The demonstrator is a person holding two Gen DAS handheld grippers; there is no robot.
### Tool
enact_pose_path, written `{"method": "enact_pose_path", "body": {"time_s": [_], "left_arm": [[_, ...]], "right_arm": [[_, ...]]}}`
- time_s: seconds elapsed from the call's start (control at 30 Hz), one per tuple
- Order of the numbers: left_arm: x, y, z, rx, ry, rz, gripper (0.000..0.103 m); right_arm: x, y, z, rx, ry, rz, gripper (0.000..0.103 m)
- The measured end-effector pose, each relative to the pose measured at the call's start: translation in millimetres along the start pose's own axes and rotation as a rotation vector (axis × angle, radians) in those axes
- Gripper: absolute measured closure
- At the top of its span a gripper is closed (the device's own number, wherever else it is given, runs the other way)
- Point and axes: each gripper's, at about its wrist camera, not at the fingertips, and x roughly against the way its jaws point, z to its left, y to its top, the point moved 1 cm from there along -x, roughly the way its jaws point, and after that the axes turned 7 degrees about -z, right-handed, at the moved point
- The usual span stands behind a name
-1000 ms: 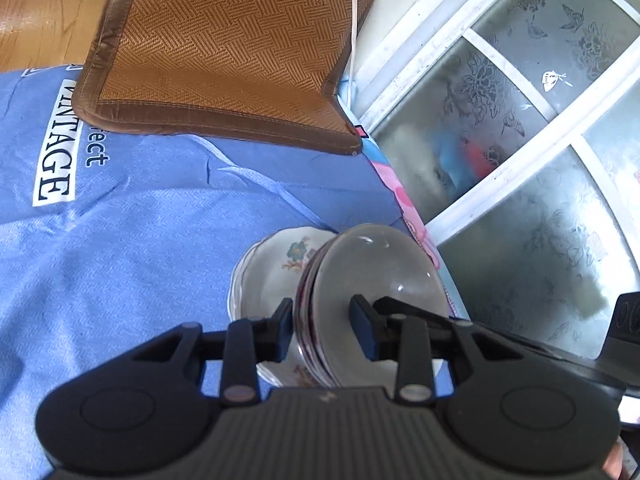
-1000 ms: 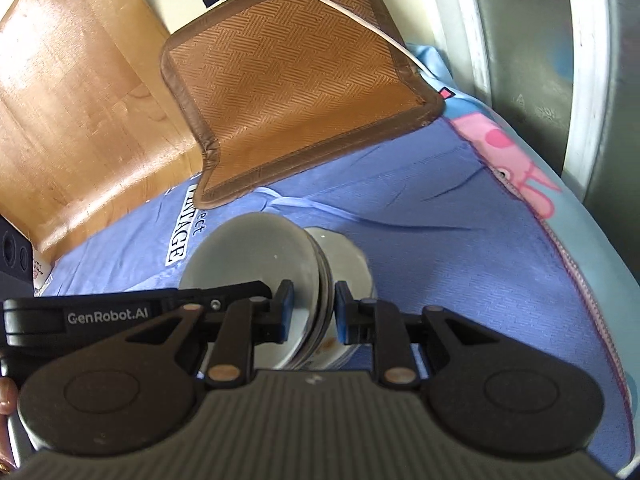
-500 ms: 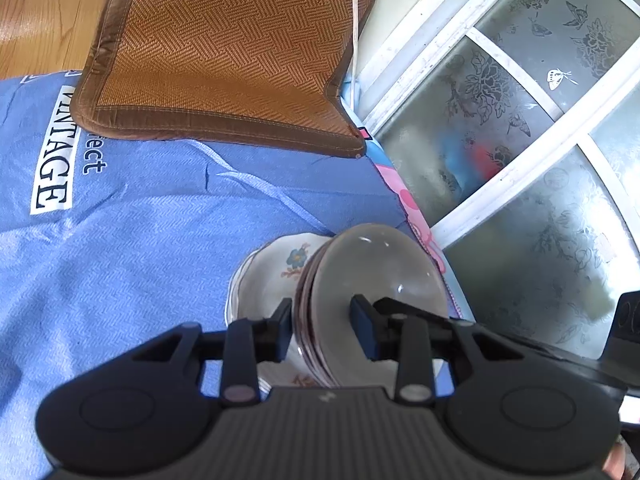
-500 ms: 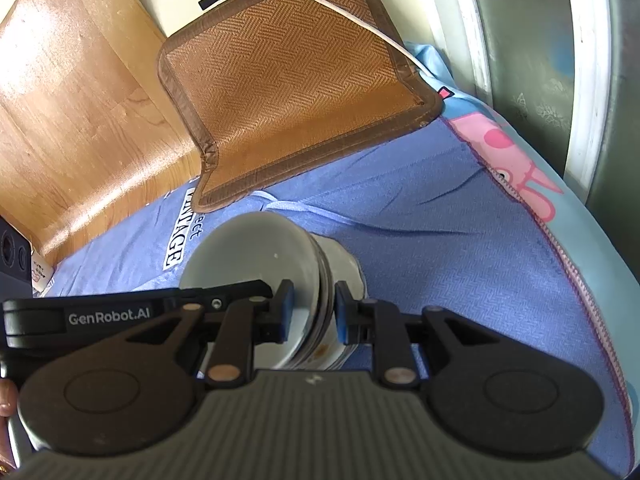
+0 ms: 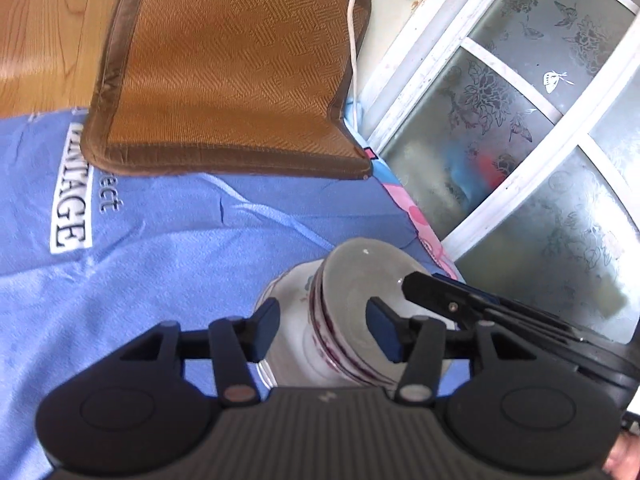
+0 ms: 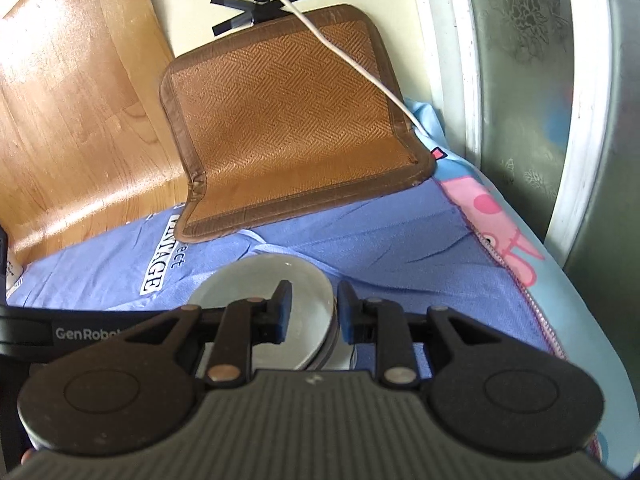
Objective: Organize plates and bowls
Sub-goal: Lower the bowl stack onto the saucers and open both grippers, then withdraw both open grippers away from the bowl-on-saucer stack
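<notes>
A stack of nested bowls and plates [image 5: 344, 320] is held on edge above the blue cloth: a clear glass bowl [image 5: 360, 276], purple-rimmed plates, and a white floral bowl [image 5: 288, 300]. My left gripper [image 5: 324, 330] is open, its fingers standing wide on both sides of the stack without pressing it. My right gripper [image 6: 310, 312] is shut on the stack's rim; the glass bowl [image 6: 260, 284] faces left in the right wrist view. The right gripper's finger [image 5: 432, 288] reaches in over the stack in the left wrist view.
A brown woven mat [image 5: 224, 72] leans against the wall behind the blue cloth [image 5: 140, 248], with a white cable [image 6: 340, 48] across it. A frosted window [image 5: 520, 120] stands on the right. A wooden board [image 6: 68, 100] is on the left.
My left gripper has opened and let go of the stack's rim. The right gripper still holds the stack, which has tilted and shifted lower and nearer in its view.
</notes>
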Motion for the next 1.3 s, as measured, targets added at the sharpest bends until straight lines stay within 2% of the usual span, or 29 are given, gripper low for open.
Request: {"method": "enact_pose_path", "body": {"time_s": [0.07,0.33,0.57,0.87,1.1,1.23,1.3], "left_arm": [[5,0,-3,-0.018,0.012,-0.019,0.049],[32,1,-9,-0.074,0.026,-0.083,0.049],[58,-8,-7,-0.150,0.050,-0.138,0.048],[91,-22,20,-0.177,0.025,-0.165,0.048],[109,-39,30,-0.304,0.011,-0.192,0.043],[120,-43,35,-0.366,0.020,-0.227,0.020],[124,-45,35,-0.389,0.005,-0.227,0.020]], "right_arm": [[2,0,3,0.007,-0.008,-0.024,0.074],[31,-3,13,0.017,-0.028,-0.160,0.073],[60,-29,13,-0.073,-0.035,-0.237,0.069],[72,-54,33,-0.141,-0.050,-0.224,0.068],[62,-67,65,-0.111,-0.105,-0.149,0.066],[66,-76,81,-0.103,-0.169,-0.137,0.065],[73,-80,86,-0.118,-0.204,-0.143,0.065]]}}
